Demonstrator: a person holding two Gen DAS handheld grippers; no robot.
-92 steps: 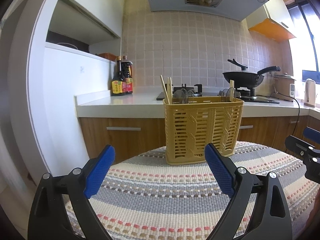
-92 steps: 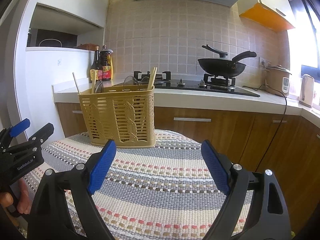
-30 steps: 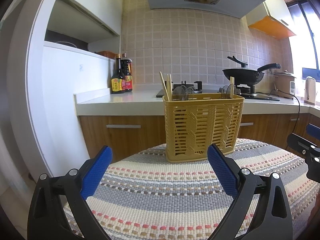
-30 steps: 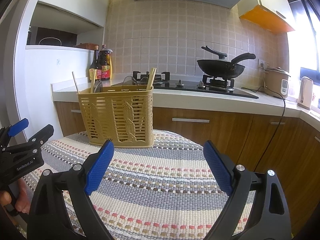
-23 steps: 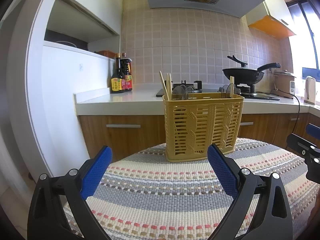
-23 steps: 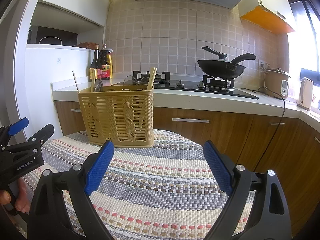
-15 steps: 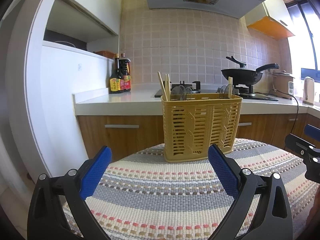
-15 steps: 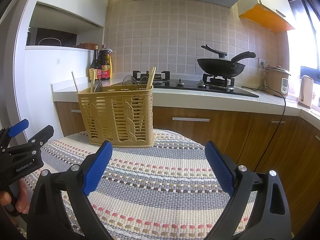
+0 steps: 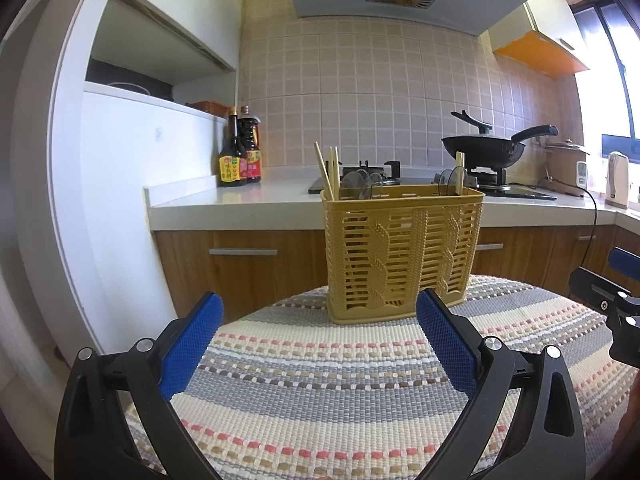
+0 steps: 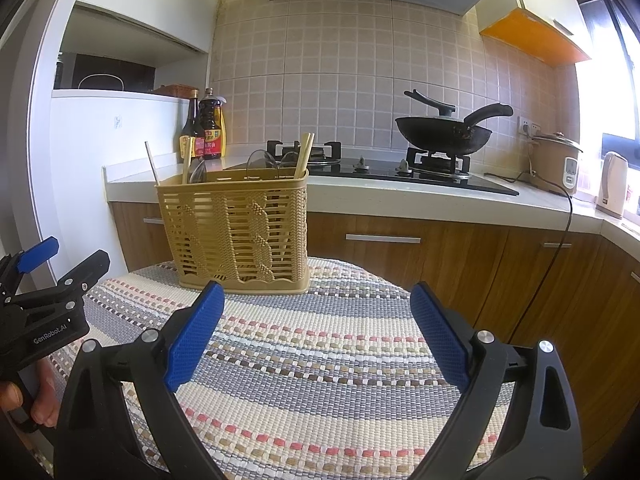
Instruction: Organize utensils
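My two handheld grippers, showing black frames

My left gripper (image 9: 318,334) and right gripper (image 10: 316,330) are wearing blue textured pads (image 9: 188,346), silver screws (image 10: 149,335), white "GenRobot.AI" lettering (image 10: 50,335).

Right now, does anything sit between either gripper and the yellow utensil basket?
Nothing visible does. Only bare striped mat lies between the open left gripper and the utensil basket; likewise for the open right gripper in its own view. Both are empty and short of the basket.

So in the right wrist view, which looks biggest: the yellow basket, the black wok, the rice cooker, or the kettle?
As they look in this view:
1. Yellow basket, though it is nearest the camera, which inflates it
2. Black wok
3. Rice cooker
4. Kettle, about as tall as the cooker but narrower
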